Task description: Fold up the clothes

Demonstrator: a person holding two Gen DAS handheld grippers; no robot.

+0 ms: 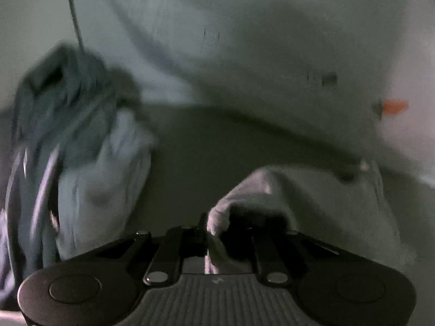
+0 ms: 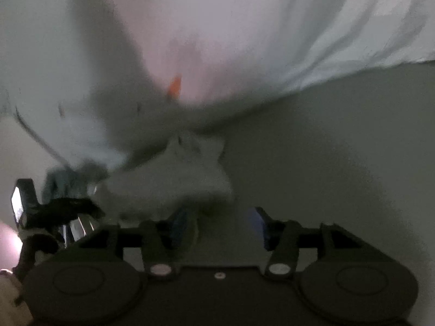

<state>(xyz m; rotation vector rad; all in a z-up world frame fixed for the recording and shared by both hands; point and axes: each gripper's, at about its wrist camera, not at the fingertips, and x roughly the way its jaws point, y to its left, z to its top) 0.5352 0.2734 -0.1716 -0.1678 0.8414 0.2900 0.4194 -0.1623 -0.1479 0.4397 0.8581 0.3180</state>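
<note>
In the left wrist view my left gripper (image 1: 210, 231) is shut on a fold of a pale grey garment (image 1: 312, 201), which spreads to the right over the dark tabletop (image 1: 206, 149). The right wrist view shows the same pale garment (image 2: 174, 184) bunched just ahead of my right gripper (image 2: 221, 228). That gripper is open, its blue-padded fingers (image 2: 180, 228) wide apart; the cloth touches or overlaps the left finger and nothing sits between the two. The left gripper (image 2: 57, 212) shows at the left edge there. Both views are dim and blurred.
A heap of blue-grey clothes (image 1: 68, 125) lies to the left, also seen as clothes (image 2: 70, 179) in the right wrist view. A white sheet (image 1: 272, 40) with orange marks (image 1: 394, 106) covers the far side. A thin cord (image 1: 74, 13) hangs at upper left.
</note>
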